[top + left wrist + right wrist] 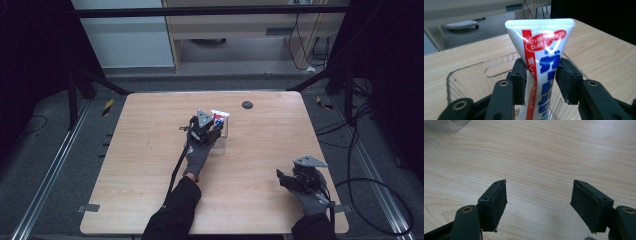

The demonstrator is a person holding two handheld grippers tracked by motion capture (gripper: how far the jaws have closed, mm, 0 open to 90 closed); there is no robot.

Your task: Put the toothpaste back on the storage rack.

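Note:
A white toothpaste tube (544, 50) with red and blue print stands upright, crimped end up, between the jaws of my left gripper (541, 80), which is shut on its middle. The tube's lower part reaches down into a clear plastic container (469, 71) on the wooden table. In the high view the left gripper (215, 129) holds the tube (219, 118) at the container (224, 135) near the table's middle back. My right gripper (281, 178) hovers near the front right corner. Its jaws stand wide apart, open, over bare wood (539, 202).
A small black round mark (247, 104) sits near the table's (150, 170) far edge. A corner of the clear container (454, 125) shows at the top left of the right gripper view. Cables (380, 185) lie on the floor to the right.

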